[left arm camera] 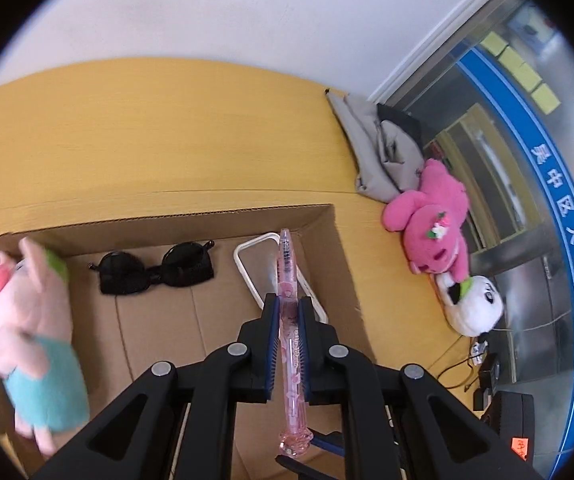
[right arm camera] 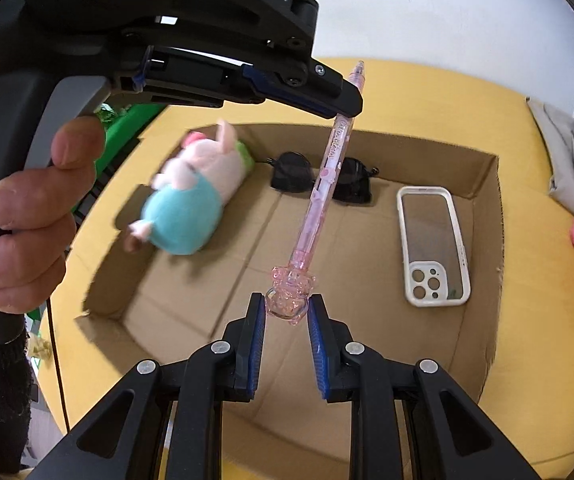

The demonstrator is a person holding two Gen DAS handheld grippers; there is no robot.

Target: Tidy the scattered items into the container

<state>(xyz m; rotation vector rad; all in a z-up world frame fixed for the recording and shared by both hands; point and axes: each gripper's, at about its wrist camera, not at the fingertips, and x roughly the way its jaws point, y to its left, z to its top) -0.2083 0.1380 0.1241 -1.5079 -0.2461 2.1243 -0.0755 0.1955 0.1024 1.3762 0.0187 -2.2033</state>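
While both claws hold one pink pen [right arm camera: 329, 184] over the cardboard box [left arm camera: 223, 216], reads as mid-carry, drop into the box likely next.

Left to right relative to the box: pig plush [left arm camera: 31, 320] inside at its left end, black sunglasses [left arm camera: 155, 270] inside near the back wall, clear phone case [left arm camera: 253, 264] inside toward its right end. Outside, right of the box on the yellow desk [left arm camera: 127, 128]: grey pouch [left arm camera: 379, 152], pink plush [left arm camera: 431, 220], white panda plush [left arm camera: 475, 308].

Left claw [left arm camera: 287, 344] pressed together, pinching the pen mid-barrel. Right claw [right arm camera: 287, 320] pinching the pen's chunky ornament end.

Pen above the box's middle, not touching the floor. Long axis running from the right claw up and away toward the box's back wall, along the left claw's fingers. Both equally on it; both must let go.
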